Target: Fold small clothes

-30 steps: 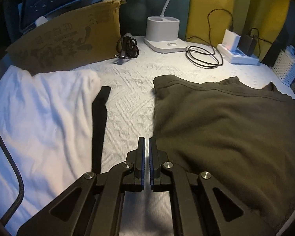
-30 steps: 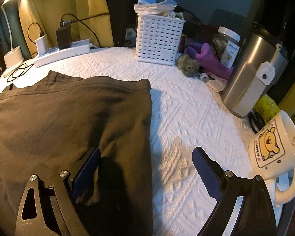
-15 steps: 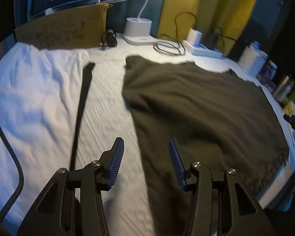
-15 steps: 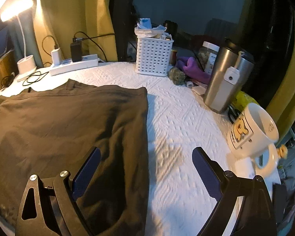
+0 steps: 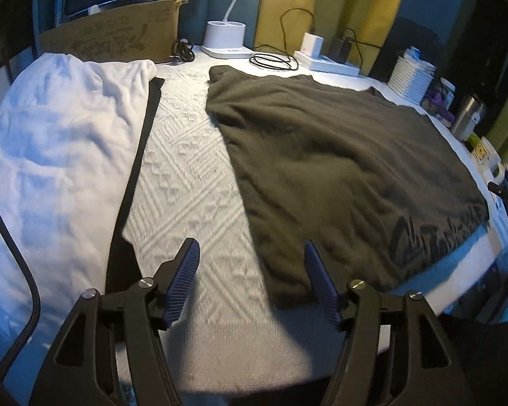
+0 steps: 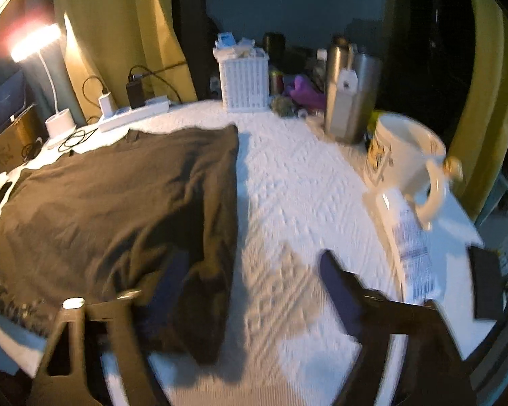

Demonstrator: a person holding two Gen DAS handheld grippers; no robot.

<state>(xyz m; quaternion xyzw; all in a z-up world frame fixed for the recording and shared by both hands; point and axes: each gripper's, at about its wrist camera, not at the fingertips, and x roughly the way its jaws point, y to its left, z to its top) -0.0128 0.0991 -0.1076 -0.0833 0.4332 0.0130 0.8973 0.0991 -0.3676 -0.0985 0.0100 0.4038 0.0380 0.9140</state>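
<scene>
Two garments lie on the white quilted counter [image 5: 186,182]: a dark olive shirt [image 5: 338,169] spread flat across the middle and reaching toward the right-hand edge, its printed hem at the near edge, and a white garment [image 5: 61,155] heaped along the left edge, a black strip [image 5: 135,169] running down its inner side. A bare band of counter separates the two.

Left tongs [image 5: 250,280] hover over the near edge, just off the shirt's near left corner; their jaws have just been opening and stand apart with nothing between them. Right tongs [image 6: 250,297] hover at the shirt's near right corner, blurred; their jaws have just been closing yet remain apart, the left finger over the cloth, the right over bare counter, gripping nothing.

Along the far edge stand a lamp base [image 5: 225,39], a power strip [image 5: 325,62] and a white basket [image 6: 245,81]. Near the right edge are a steel flask [image 6: 350,98] and a cartoon mug [image 6: 406,159].
</scene>
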